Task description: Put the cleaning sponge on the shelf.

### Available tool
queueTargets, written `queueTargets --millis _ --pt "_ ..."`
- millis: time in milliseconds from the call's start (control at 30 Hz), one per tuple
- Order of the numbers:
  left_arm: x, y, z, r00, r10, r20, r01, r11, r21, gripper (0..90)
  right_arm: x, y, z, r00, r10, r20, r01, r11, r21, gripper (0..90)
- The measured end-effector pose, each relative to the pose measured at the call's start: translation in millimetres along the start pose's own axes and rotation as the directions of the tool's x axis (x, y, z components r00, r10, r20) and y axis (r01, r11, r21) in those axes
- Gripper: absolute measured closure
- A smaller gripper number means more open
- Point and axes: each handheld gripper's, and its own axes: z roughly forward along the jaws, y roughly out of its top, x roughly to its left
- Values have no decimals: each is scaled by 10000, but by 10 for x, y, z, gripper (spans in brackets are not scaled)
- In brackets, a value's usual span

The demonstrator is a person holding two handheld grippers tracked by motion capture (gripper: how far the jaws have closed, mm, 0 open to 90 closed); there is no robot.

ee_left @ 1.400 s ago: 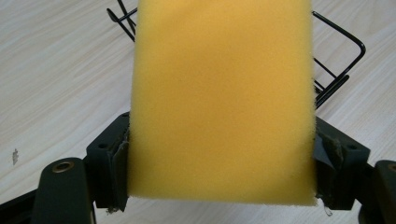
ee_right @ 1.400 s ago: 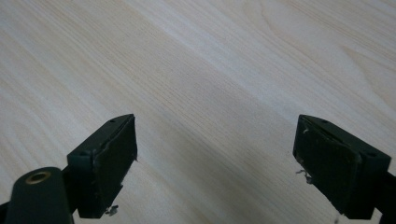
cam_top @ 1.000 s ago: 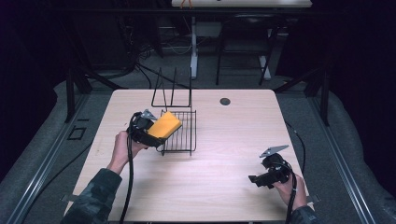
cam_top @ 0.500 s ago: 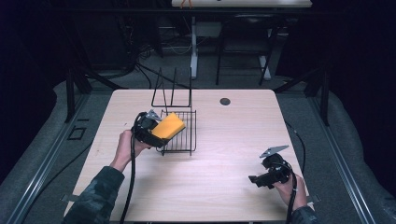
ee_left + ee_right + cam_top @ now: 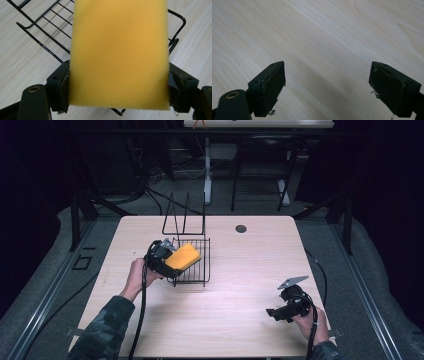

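Note:
A yellow sponge [image 5: 183, 256] hangs over the left rim of a black wire rack [image 5: 196, 262] at the table's middle left. My left gripper [image 5: 167, 263] is shut on the sponge [image 5: 117, 52]; in the left gripper view both black pads [image 5: 62, 87] press its sides, with the rack's wires [image 5: 45, 27] below and beyond it. A hand holds this gripper from the left. My right gripper [image 5: 272, 313] rests low near the front right of the table, pointing left. Its jaws stand wide apart with bare wood between the pads [image 5: 270, 85].
The light wooden table [image 5: 250, 270] has a small dark round hole [image 5: 241, 228] near its far edge. The rack's tall upright wires [image 5: 184, 215] rise at its far side. Cables trail from both grippers toward the near edge. Dark floor and table legs lie beyond.
The left gripper with the sponge has shifted slightly toward the far side, over the rack's left rim. The right gripper has stayed in place.

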Motion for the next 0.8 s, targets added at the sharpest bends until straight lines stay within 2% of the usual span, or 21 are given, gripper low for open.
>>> queueTargets --millis 100,133,333,500,533,567,800 --pt "-1 7 30 9999 148 48 -149 9998 103 220 -1 -3 -1 10000 76 -18 -76 10000 -12 132" --pt "3 11 43 9996 184 224 -187 9997 157 219 -2 -3 0 10000 65 -17 -65 10000 -14 132" --pt "1 31 116 9986 448 264 -459 9980 437 219 -3 -4 -3 10000 0 0 0 10000 2 132" --pt "10 51 153 9970 697 328 -714 9960 535 219 -3 -5 -1 10000 42 -35 -42 10000 11 132" --pt "7 51 162 9973 649 349 -666 9965 503 219 -4 -6 2 10000 19 -4 -19 10000 9 132" --pt "16 54 170 9963 774 373 -795 9950 596 219 -3 -6 4 10000 19 -16 -19 10000 10 132" --pt "25 66 238 9934 1014 546 -1055 9913 785 219 -8 -6 11 10000 4 -77 -3 10000 26 132"
